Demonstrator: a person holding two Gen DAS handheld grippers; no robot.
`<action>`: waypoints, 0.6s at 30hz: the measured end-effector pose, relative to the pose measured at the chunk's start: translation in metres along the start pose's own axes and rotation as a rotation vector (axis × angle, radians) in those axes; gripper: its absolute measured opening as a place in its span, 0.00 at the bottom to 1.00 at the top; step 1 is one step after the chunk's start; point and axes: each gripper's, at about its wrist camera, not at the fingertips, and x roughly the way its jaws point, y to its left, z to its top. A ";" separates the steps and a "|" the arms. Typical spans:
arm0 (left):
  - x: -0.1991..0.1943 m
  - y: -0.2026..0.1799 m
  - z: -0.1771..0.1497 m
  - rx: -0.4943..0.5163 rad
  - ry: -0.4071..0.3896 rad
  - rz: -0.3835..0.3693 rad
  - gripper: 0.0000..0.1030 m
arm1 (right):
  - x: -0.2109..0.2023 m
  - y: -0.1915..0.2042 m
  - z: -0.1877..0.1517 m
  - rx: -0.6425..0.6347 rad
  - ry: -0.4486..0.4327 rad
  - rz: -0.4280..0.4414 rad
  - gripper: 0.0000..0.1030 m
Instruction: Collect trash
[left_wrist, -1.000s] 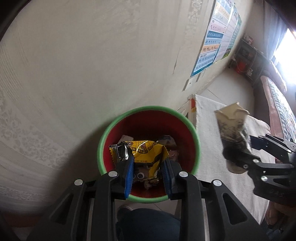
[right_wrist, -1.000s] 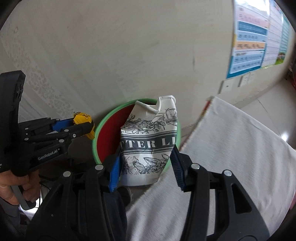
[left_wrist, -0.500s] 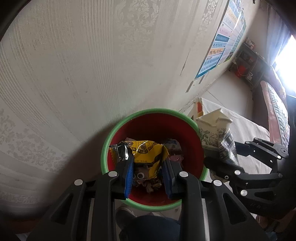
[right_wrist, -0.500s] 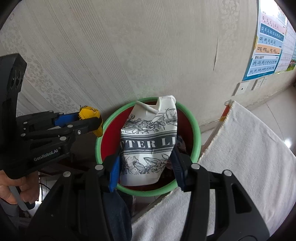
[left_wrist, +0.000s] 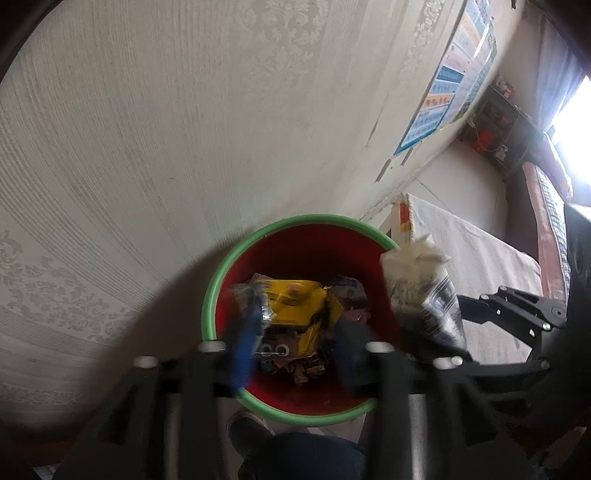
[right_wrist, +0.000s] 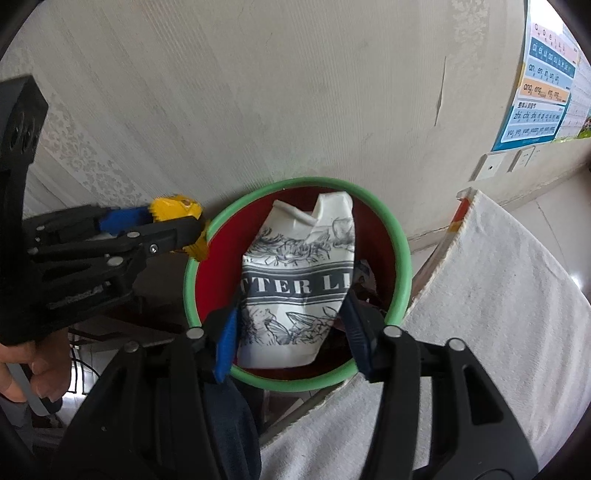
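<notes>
Both pieces of trash over the bin, jaws letting go — drop under way, not landed.

Left gripper (left_wrist: 295, 336) has just been opening; its jaws stand spread with the yellow wrapper (left_wrist: 295, 306) loose between them, above the red bin (left_wrist: 306, 251) with the green rim. Right gripper (right_wrist: 291, 336) has also just been opening; the white printed pouch (right_wrist: 299, 280) sits upright between its parted jaws, lower end inside the rim, contact with the pads unclear. Older scraps (left_wrist: 351, 295) already lie at the bin's bottom. Left to do, as I judge: both items fall clear, grippers withdraw. Around: patterned wall (right_wrist: 258, 92) close behind, white-covered counter (right_wrist: 498, 295) touching the bin's right side, wall chart (right_wrist: 539, 85), person's hand (right_wrist: 26, 369) on the left gripper's handle. The two grippers crowd one opening.
</notes>
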 end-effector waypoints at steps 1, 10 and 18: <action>-0.003 0.001 0.000 -0.012 -0.019 0.004 0.72 | -0.002 0.000 -0.001 0.005 -0.005 -0.006 0.66; -0.029 -0.008 -0.004 -0.054 -0.102 -0.033 0.91 | -0.041 -0.015 -0.017 0.055 -0.067 -0.061 0.83; -0.060 -0.080 -0.028 0.029 -0.172 -0.125 0.92 | -0.117 -0.067 -0.088 0.218 -0.172 -0.186 0.89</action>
